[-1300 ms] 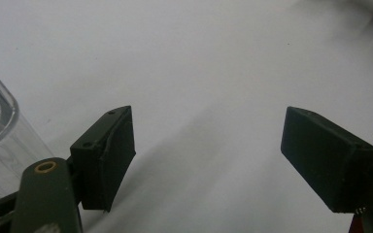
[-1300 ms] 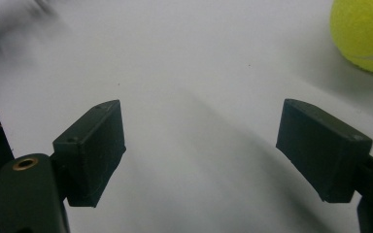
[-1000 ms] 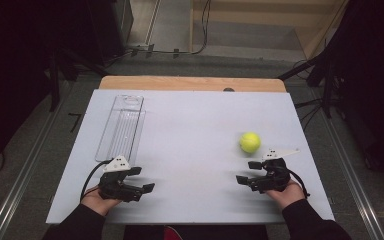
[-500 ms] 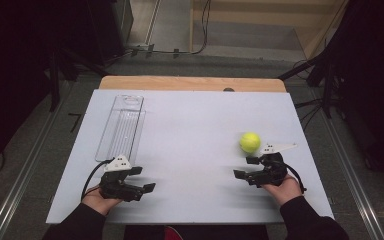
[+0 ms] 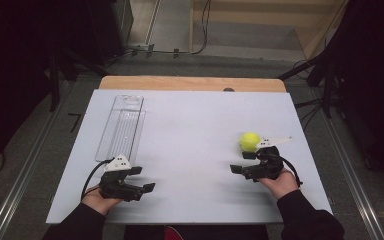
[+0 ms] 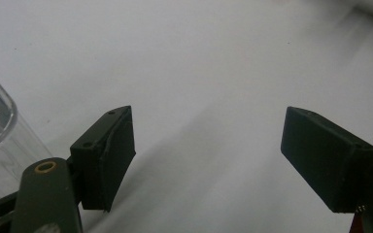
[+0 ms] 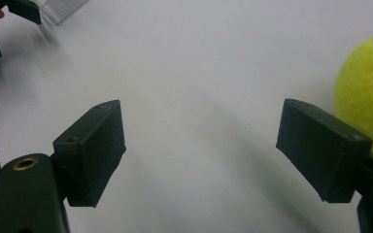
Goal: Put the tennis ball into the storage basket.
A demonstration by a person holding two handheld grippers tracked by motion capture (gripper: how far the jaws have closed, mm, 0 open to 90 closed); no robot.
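Just beside the empty, spread-jawed right gripper (image 5: 243, 161), at its far side, the fuzzy yellow-green tennis ball (image 5: 249, 141) rests on the white counter (image 5: 190, 130).

Dim workroom around a bright white tabletop, as I'm seeing it from the high view.

I've got the white table sheet (image 5: 190, 125) lit evenly, with a strip of bare wooden board (image 5: 190, 83) showing along its far edge. Grey floor (image 5: 45, 145) on either side, and a metal rail (image 5: 25, 172) runs along the left of the table, another rail (image 5: 352, 170) along the right. Beyond the far edge there's a pale wooden panel (image 5: 250, 22) (cables (image 5: 180, 50) trail over the floor in front of it). Left and right of the room drop into near-black; dark stands (image 5: 325, 75) are just readable there.
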